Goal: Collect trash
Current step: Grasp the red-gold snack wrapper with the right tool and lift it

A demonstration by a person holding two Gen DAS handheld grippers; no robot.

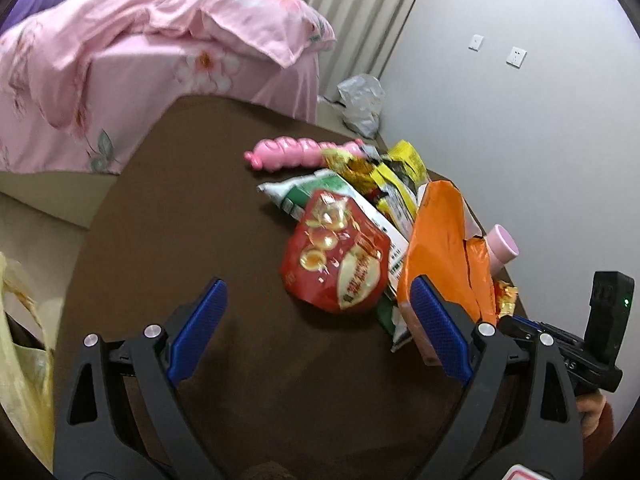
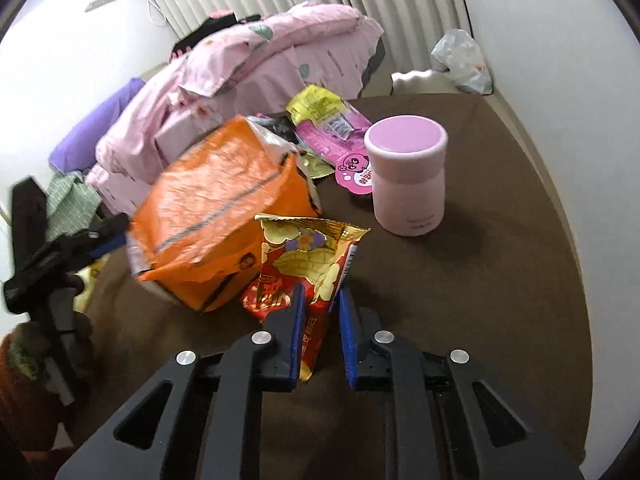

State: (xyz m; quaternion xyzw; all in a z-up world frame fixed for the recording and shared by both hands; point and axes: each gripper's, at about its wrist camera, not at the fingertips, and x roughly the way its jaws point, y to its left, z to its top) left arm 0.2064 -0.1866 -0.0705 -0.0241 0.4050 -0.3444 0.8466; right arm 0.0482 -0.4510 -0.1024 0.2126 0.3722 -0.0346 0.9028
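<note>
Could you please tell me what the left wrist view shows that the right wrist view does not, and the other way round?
Only the left wrist view shows the open left gripper, the red round-printed packet and the green-and-white packet. Only the right wrist view shows the right gripper shut on a red-and-gold wrapper, and the pink cartoon packet. Both show the orange bag, the pink cup and the brown table.

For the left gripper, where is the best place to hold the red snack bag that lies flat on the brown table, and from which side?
Probably the near left edge of the red snack bag, approached from the left gripper's own side. The bag lies flat with bare table there, while its right edge is crowded by the orange bag. One finger should slide under the thin rim.
</note>
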